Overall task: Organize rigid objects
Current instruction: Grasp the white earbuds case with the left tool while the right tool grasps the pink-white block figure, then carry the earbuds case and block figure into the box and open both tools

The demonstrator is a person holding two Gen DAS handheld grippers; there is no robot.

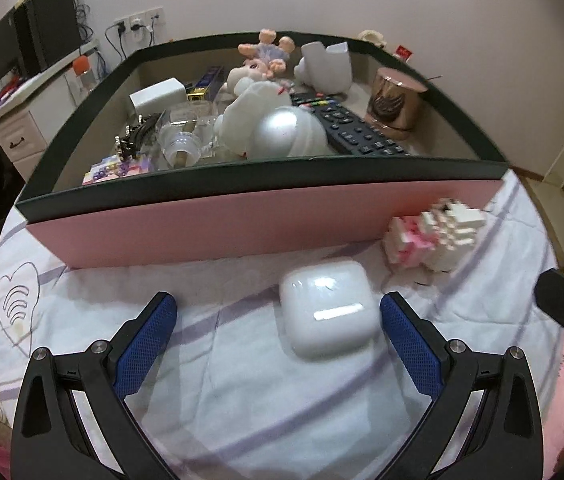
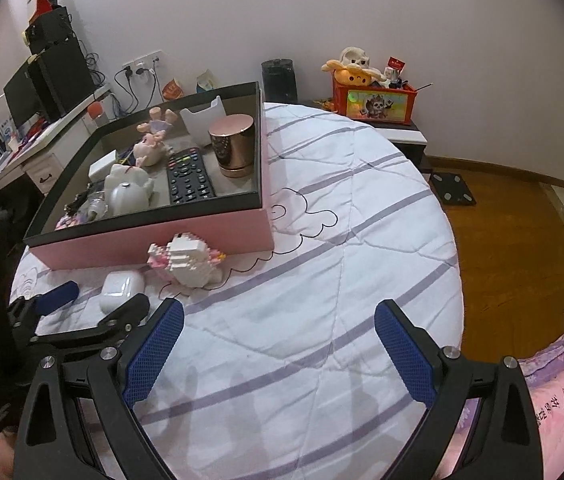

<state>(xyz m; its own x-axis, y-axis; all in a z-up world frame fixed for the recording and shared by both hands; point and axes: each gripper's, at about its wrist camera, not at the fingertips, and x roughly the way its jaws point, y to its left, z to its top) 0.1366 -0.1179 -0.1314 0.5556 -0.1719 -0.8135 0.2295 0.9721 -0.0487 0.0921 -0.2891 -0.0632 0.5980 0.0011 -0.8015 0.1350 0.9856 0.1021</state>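
Left wrist view shows most of what matters: the bed (image 1: 241,420) with its striped quilt, and on it the big pink box (image 1: 241,224), already holding a remote (image 1: 346,124), a copper jar (image 1: 394,100), a plush toy (image 1: 249,92) and other bits. Just in front of the box wall lies the white case (image 1: 324,310), with a brick figure (image 1: 434,240) off to its right, close to the wall.

To my eye the step in hand is picking up the case. It looks smooth and glossy, so it may slip. I'd centre the jaws before closing, since it sits nearer the right pad (image 1: 410,344) than the left one, squeeze across its flat sides, then lift high enough to clear the box rim before moving in.

The left gripper (image 1: 277,340) is low over the quilt, pointing at the box, jaws spread wide with the case between them; whether either pad touches it I can't tell. From the right wrist view, the right gripper (image 2: 279,348) hangs over bare quilt well to the right of the case, jaws wide apart and holding nothing.
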